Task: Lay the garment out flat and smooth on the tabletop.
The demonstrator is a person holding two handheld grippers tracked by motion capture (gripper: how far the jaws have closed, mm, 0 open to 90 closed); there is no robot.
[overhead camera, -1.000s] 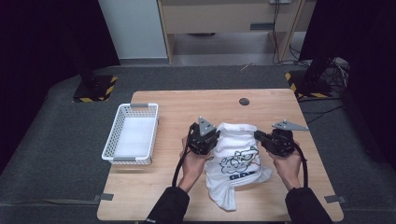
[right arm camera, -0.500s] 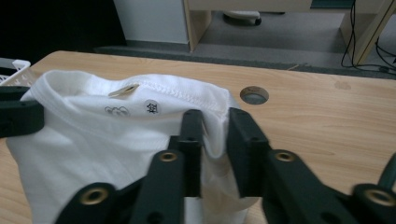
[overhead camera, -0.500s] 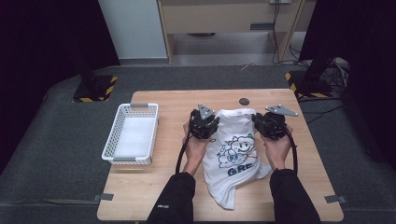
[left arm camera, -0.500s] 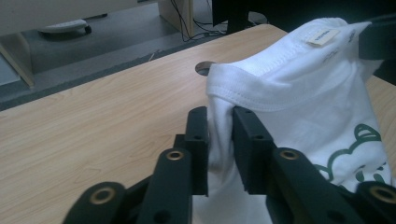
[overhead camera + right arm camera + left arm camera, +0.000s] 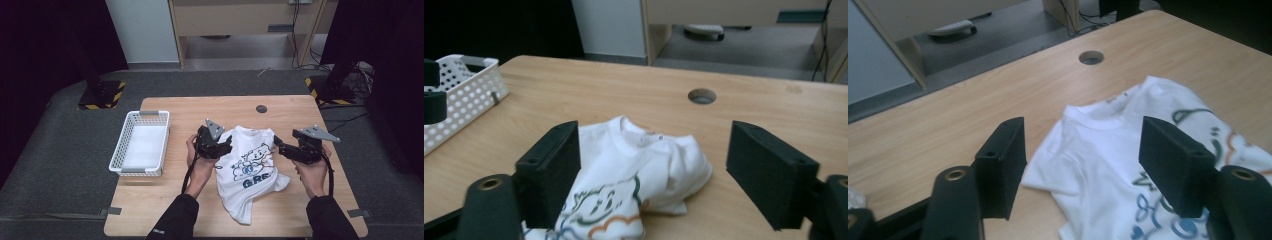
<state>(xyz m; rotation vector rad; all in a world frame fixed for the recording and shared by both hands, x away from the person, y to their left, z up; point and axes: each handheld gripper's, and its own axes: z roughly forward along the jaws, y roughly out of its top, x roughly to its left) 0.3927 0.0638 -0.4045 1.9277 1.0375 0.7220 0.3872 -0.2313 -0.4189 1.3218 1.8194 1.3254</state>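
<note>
at the middle of the table [image 5: 190, 110], between the two claws, lies a white t-shirt [image 5: 250, 175], printed side up, collar toward the far edge and hem hanging toward the person. left claw [image 5: 222, 149]: jaws spread, having just been opening, with nothing pinched between them; it stands at the shirt's left shoulder, and the left gripper view looks over the sleeve and collar [image 5: 1098, 122] with the cloth lying below the jaws. right claw [image 5: 278, 147]: jaws likewise spread and just opened, empty, off the shirt's right shoulder, where the right gripper view shows that sleeve bunched and tucked under [image 5: 684, 165].

handling, judged: the shirt is light, soft and limp; it will sag and drag rather than keep its shape, and the knit may slip out of a shallow pinch. the firmest places to take hold are probably the doubled seams at the shoulders or the collar rim, one per claw, so the cloth spreads evenly.

hard to make out: the printed figure and blue lettering are partly folded at the lower right; the right sleeve's edge is hidden beneath the fold. a white basket [image 5: 141, 145] stands well apart to the left.
</note>
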